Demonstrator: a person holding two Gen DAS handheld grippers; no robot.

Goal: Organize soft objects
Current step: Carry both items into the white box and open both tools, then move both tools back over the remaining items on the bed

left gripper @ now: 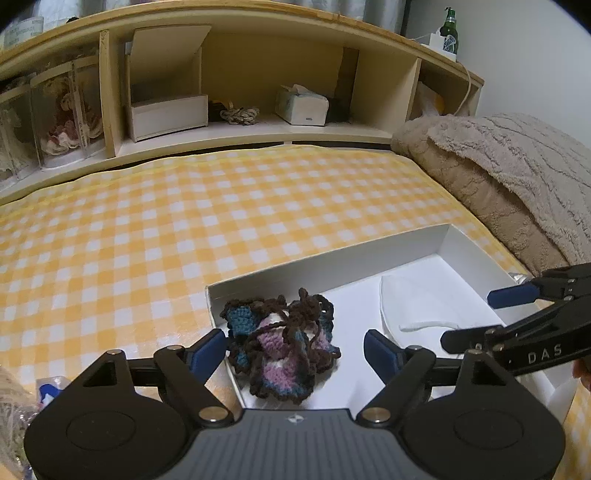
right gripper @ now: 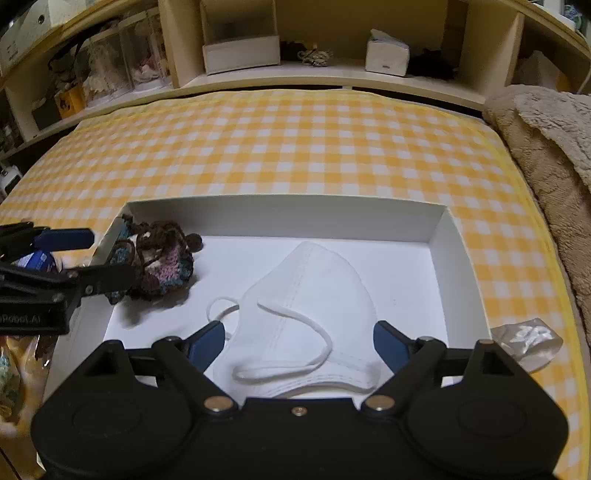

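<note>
**Both grippers released over the white box, one soft item under each**

Left gripper (left gripper: 295,349) stands with jaws apart, straddling the crocheted pouch (left gripper: 282,341); pads not pressing on it. The pouch lies on the floor of the white box (left gripper: 332,258), at the box's left end against the left wall. Right gripper (right gripper: 299,345) is likewise spread, its blue pads either side of the white face mask (right gripper: 306,314), not touching it as far as I can tell. The mask lies flat in the middle-to-right part of the same box, ear loops loose on top. The box sits on the yellow checked sheet (left gripper: 184,221).

Step in hand, as I judge it: placing. Both items look set down and let go. Next move calls for lifting each gripper straight clear without snagging yarn strands or an ear loop on a pad, then going for whatever remains to sort.

View differences:
- Left wrist view shows the pouch close and only the mask's near edge; also a green bottle (left gripper: 450,31) on the headboard shelf.
- Right wrist view shows the whole mask, a crumpled clear wrapper (right gripper: 528,341) on the sheet just beside the box's right wall, and the beige blanket (right gripper: 546,155) at right.
- Each view shows the other gripper from the side, with open jaws.
</note>
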